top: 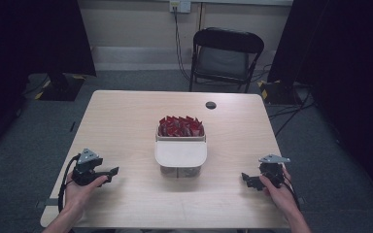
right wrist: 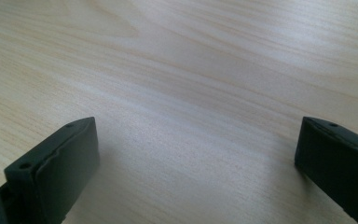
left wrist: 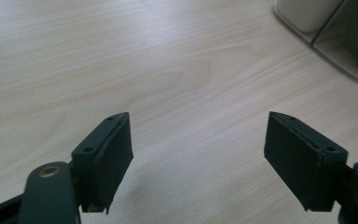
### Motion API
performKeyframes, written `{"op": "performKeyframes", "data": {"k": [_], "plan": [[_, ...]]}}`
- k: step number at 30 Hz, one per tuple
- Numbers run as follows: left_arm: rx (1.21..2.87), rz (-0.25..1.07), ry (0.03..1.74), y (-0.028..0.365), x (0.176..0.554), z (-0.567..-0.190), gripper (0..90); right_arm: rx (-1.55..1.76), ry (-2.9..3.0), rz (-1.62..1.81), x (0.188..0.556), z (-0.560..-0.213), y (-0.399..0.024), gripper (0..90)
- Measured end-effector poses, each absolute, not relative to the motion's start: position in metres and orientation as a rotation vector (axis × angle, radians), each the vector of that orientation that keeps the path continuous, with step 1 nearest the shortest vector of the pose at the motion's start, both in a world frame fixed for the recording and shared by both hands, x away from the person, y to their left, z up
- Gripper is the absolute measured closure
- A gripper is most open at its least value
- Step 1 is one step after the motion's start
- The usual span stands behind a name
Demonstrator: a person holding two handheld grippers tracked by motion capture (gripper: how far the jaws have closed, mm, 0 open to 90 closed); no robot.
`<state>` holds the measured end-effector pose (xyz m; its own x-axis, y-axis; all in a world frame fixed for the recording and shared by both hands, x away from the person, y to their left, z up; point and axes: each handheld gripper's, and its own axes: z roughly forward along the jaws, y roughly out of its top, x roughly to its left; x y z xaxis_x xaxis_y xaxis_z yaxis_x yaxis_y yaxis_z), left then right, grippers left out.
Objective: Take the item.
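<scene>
Both the left gripper [top: 110, 172] and right gripper [top: 245, 177] are resting wide-jawed, holding nothing. The container [top: 180, 158] is sitting mid-tabletop [top: 126, 121], likely light, rigid, slippery; gripping its rim looks best.

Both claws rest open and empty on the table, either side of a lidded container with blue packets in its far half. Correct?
Not quite: the packets are red, not blue, as the high view shows. The rest holds: the left claw and right claw sit open and empty on the table, either side of the container.
</scene>
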<state>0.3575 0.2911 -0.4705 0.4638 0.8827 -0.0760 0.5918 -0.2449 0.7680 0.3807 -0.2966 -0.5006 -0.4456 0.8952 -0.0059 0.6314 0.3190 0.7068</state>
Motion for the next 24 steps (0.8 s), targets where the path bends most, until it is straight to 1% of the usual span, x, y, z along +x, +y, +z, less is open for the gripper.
{"op": "performKeyframes", "data": {"k": [2, 4, 8, 19, 21, 24], "plan": [[1.933, 0.477, 1.223, 0.29, 0.361, -0.468, 24.5, 1.355, 2.193, 0.903, 0.381, -0.501, -0.297, 0.0], [1.933, 0.493, 1.214, 0.288, 0.364, -0.464, 26.7, 1.355, 2.193, 0.903, 0.381, -0.501, -0.297, 0.0], [1.94, 0.498, 1.201, 0.284, 0.369, -0.457, 26.9, 1.355, 2.193, 0.903, 0.381, -0.501, -0.297, 0.0], [1.926, 0.454, 1.159, 0.27, 0.378, -0.442, 26.8, 1.354, 2.193, 0.903, 0.381, -0.501, -0.297, 0.0], [1.919, 0.411, 1.161, 0.267, 0.38, -0.441, 26.1, 1.355, 2.193, 0.903, 0.381, -0.501, -0.297, 0.0], [1.911, 0.414, 1.137, 0.263, 0.383, -0.438, 25.8, 1.354, 2.193, 0.903, 0.381, -0.501, -0.297, 0.0]]}}
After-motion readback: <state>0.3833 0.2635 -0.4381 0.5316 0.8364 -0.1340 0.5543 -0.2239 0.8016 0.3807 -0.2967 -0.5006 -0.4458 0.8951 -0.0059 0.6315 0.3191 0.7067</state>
